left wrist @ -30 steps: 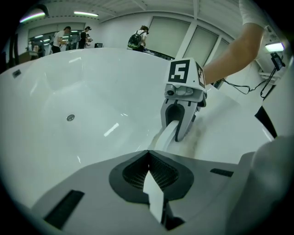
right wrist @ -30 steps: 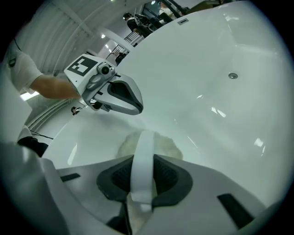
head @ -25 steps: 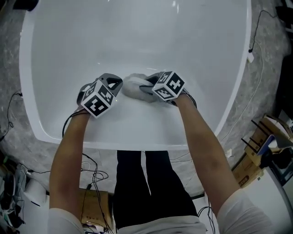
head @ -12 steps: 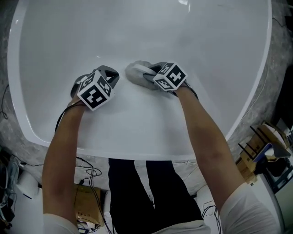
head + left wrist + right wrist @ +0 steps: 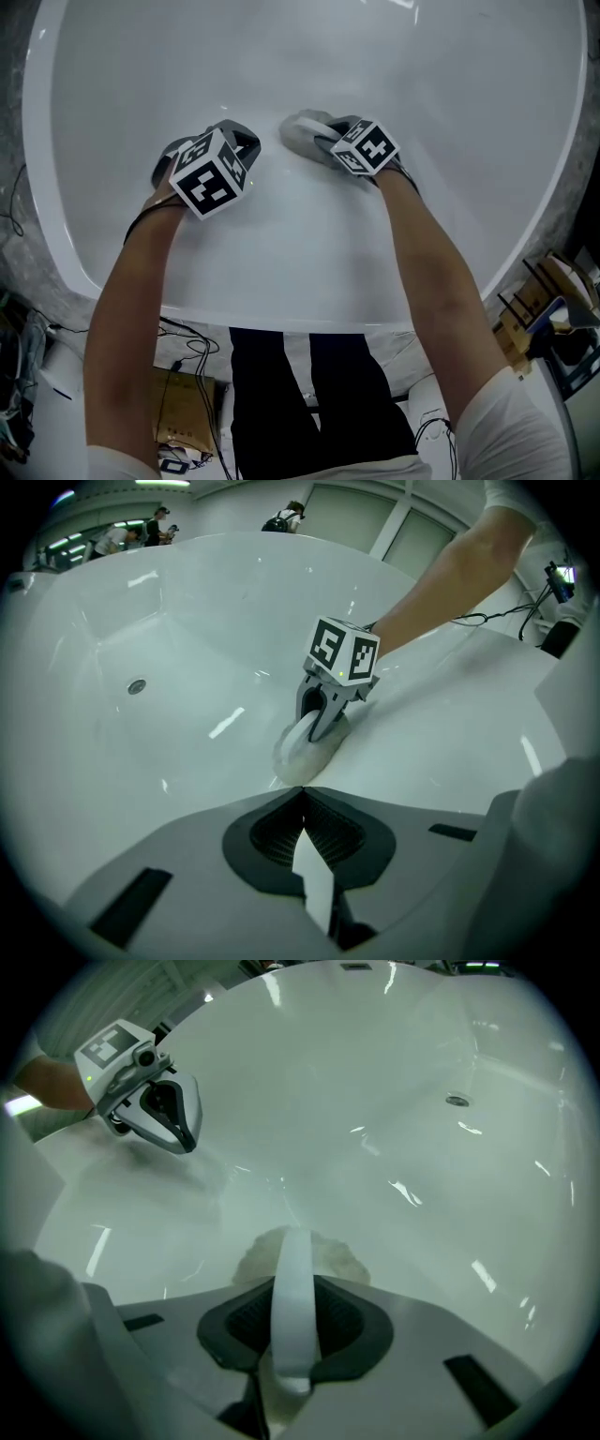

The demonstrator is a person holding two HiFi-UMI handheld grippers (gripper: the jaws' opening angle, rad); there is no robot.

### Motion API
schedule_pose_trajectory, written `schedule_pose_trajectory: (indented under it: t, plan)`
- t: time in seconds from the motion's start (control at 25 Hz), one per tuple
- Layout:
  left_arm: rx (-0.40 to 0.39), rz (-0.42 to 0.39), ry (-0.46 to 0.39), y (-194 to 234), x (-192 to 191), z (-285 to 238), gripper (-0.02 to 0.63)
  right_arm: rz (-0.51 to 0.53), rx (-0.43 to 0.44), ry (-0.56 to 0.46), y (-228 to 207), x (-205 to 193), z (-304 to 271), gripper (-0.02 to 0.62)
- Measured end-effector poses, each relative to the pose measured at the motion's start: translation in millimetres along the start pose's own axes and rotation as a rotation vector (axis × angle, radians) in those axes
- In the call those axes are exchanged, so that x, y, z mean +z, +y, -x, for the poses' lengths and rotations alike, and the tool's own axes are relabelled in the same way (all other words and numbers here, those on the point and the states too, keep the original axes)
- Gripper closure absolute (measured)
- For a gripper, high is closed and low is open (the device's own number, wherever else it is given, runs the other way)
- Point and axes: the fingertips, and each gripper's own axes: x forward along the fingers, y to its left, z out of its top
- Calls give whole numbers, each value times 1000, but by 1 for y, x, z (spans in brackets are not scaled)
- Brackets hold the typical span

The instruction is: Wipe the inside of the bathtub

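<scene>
Just one bathtub (image 5: 309, 262); one pad (image 5: 298, 127) in right gripper (image 5: 294, 1279); left gripper (image 5: 302, 791) closed

Tub (image 5: 281, 300) glossy white all over w/ paler highlights; cloth (image 5: 302, 129) off-white to lt grey, w/ a plain white band showing in the right gripper view. Left gripper (image 5: 242, 141) & right gripper (image 5: 330, 133) — mid-grey shells, black ribbed pads (image 5: 272, 834), cubes (image 5: 211, 180) white w/ black square markers. Floor (image 5: 579, 178) speckled grey, trousers (image 5: 267, 394) black, sleeves (image 5: 497, 422) white, cables (image 5: 183, 349) black — box (image 5: 183, 405) cardboard brown.
</scene>
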Motion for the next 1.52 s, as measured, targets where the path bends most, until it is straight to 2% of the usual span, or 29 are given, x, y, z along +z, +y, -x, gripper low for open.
schedule_pose_trajectory:
  t: [0.44, 0.68, 1.12, 1.52]
  plan:
    - [14, -19, -4, 17, -12, 24, 595, 27, 15, -27, 13, 48, -45, 503]
    - [14, 13, 2, 24, -20, 30, 595, 20, 51, -58, 23, 65, -51, 503]
    - [29, 87, 18, 20, -27, 68, 595, -6, 197, -103, 80, 100, -23, 503]
    - [90, 226, -65, 1, -23, 132, 595, -21, 269, -156, 153, 121, 27, 503]
